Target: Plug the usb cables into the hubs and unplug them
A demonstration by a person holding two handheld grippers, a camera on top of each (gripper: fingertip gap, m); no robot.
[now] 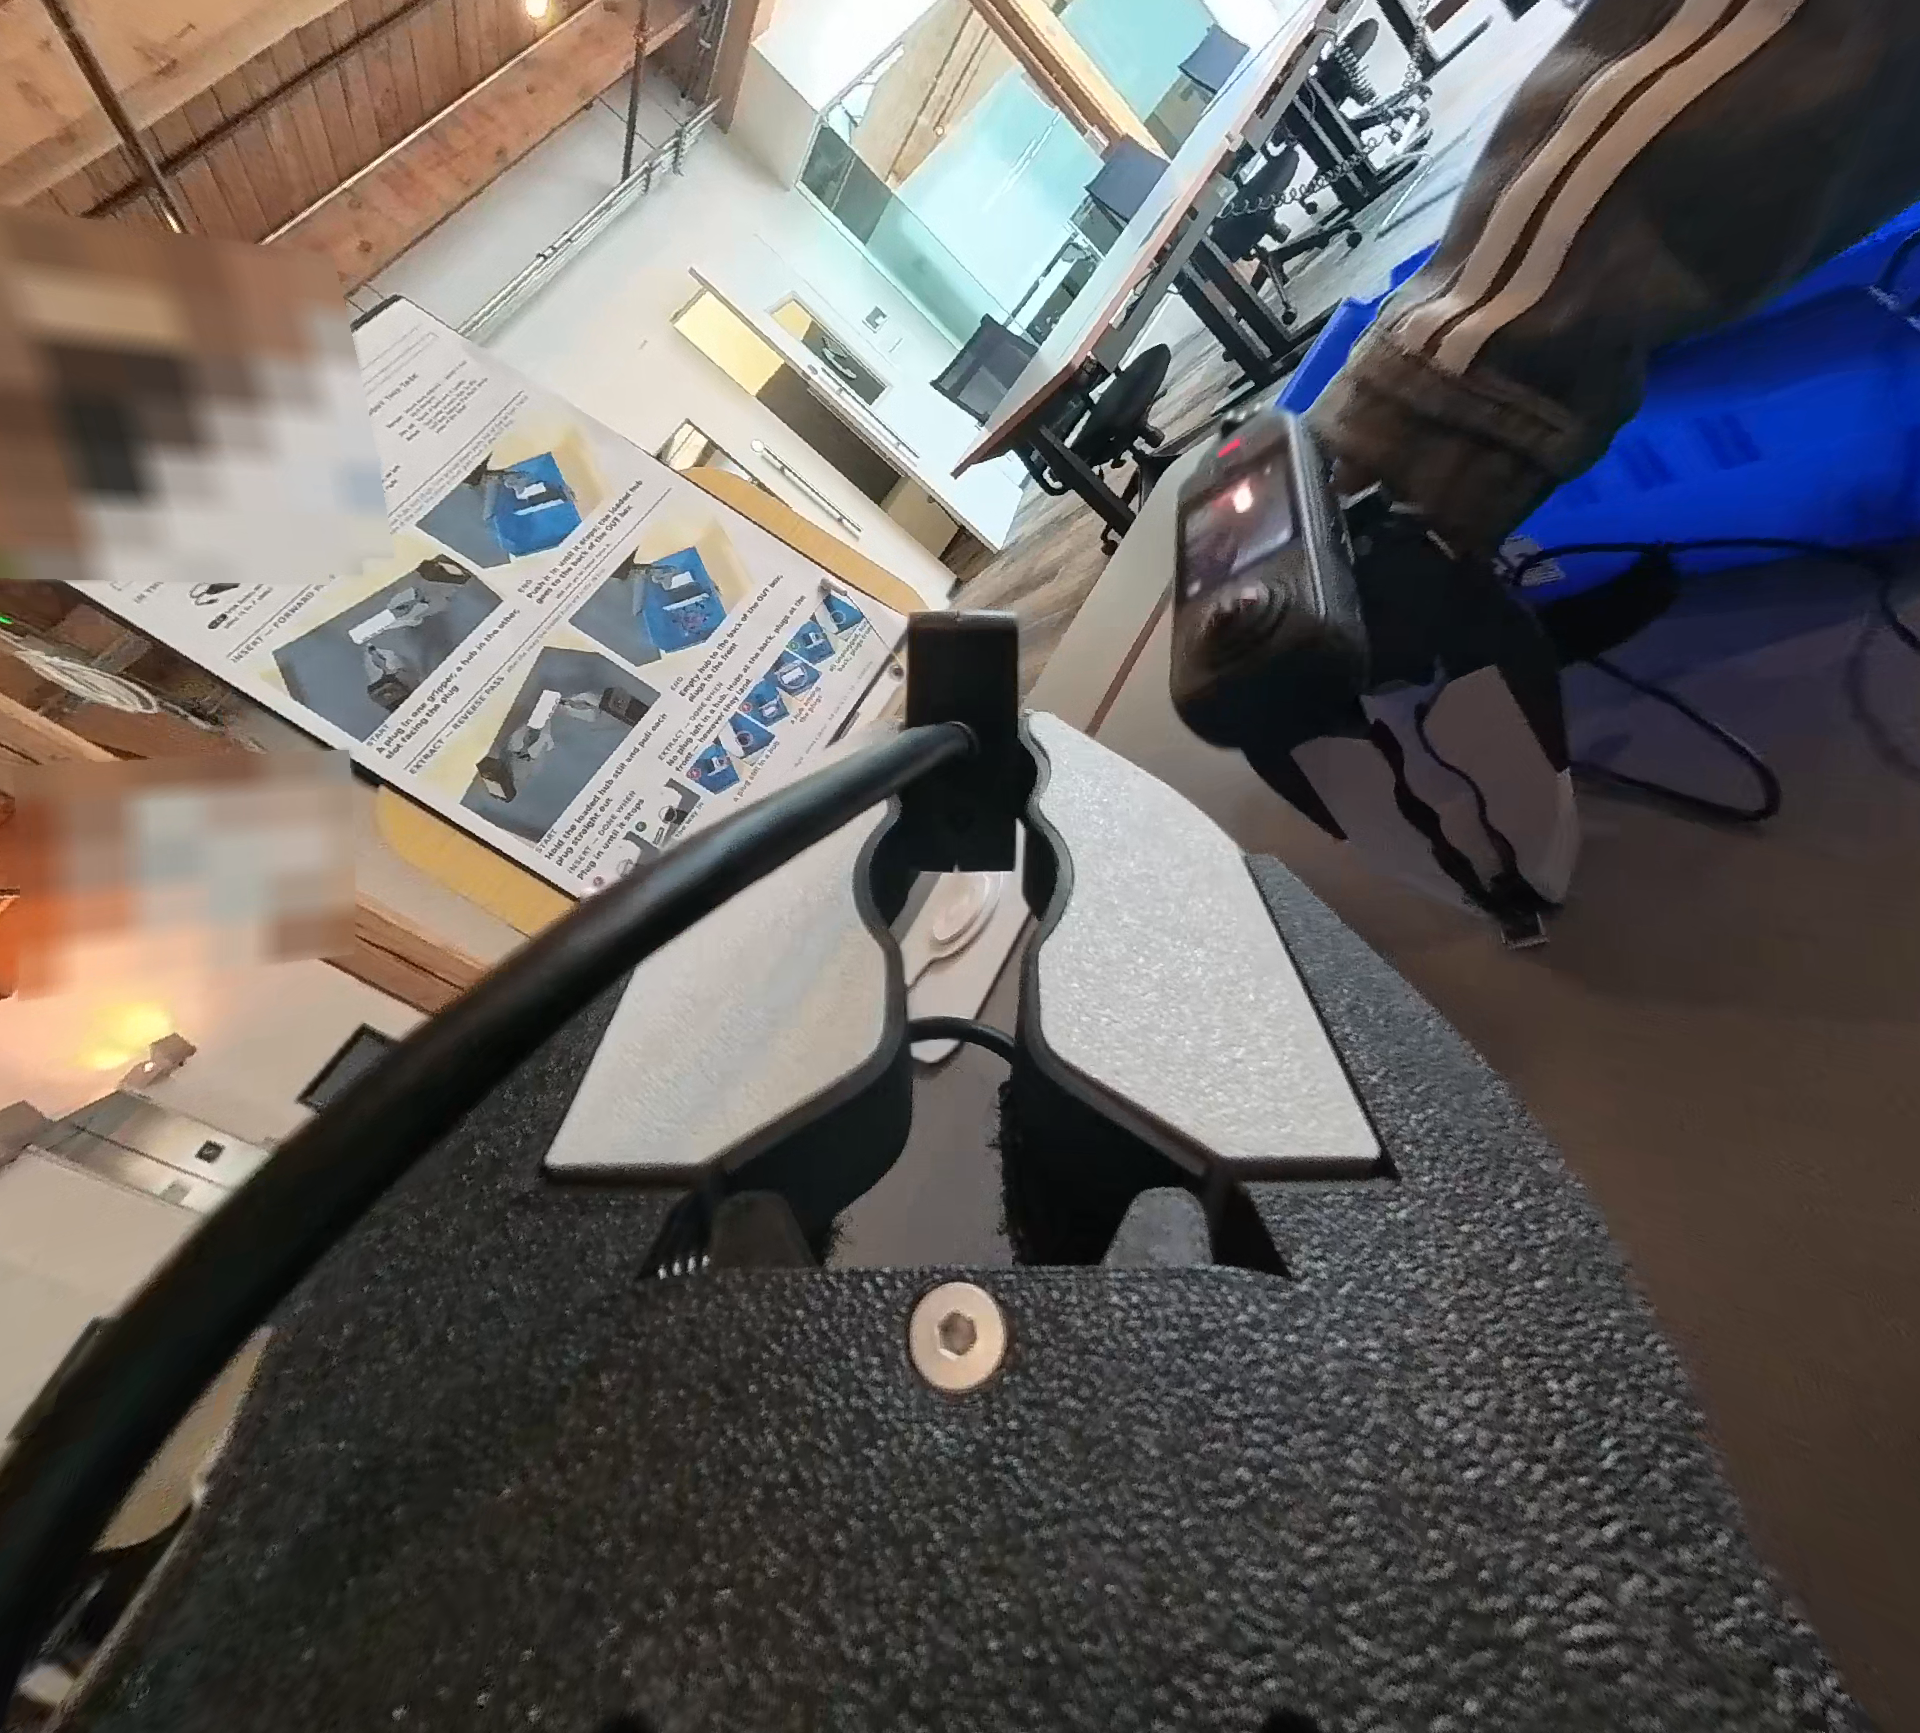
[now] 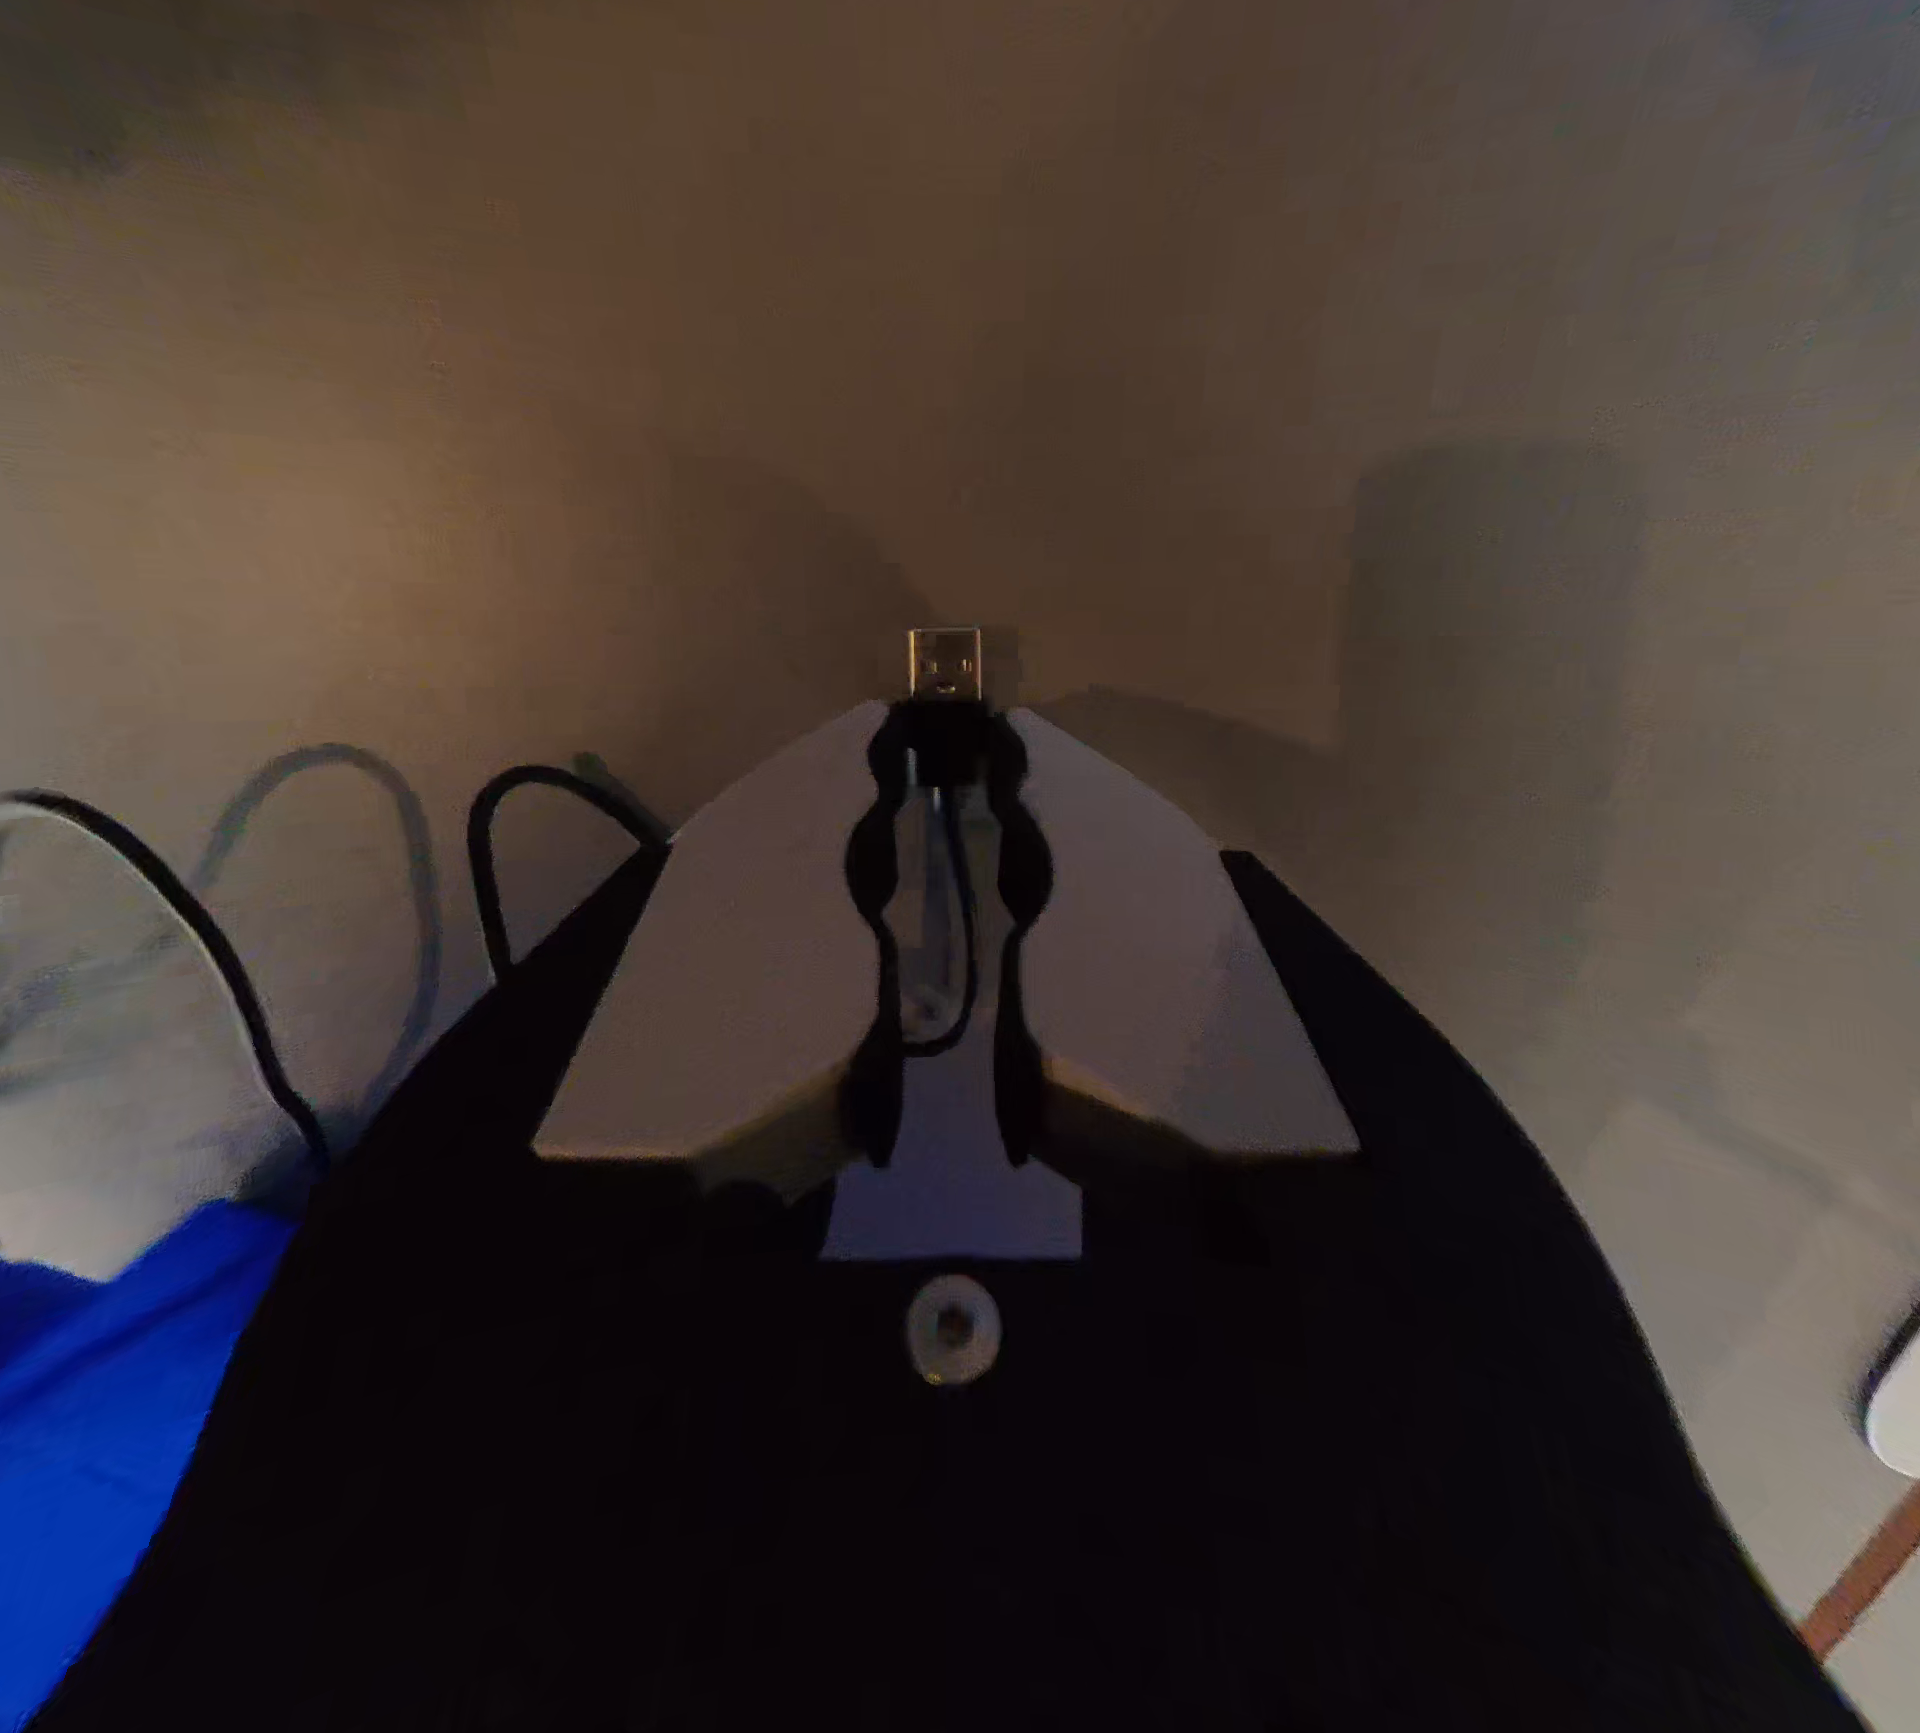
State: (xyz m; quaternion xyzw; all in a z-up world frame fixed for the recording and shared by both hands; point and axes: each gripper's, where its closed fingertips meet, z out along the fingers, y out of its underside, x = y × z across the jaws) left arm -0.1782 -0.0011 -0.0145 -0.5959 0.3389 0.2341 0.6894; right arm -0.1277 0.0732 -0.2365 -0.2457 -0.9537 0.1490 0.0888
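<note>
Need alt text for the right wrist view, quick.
The right gripper is shut on a USB plug, metal end pointing forward over a bare brown table. Loose cables and a blue bin sit at left.

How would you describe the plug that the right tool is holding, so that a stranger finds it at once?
Look at the brown table, then at the right tool close above it. The plug sticks out forward from between its tips, with a thin black cable running back between the fingers. Unlike the loose cable loops to the left, it shows a bare silver metal end.
</note>
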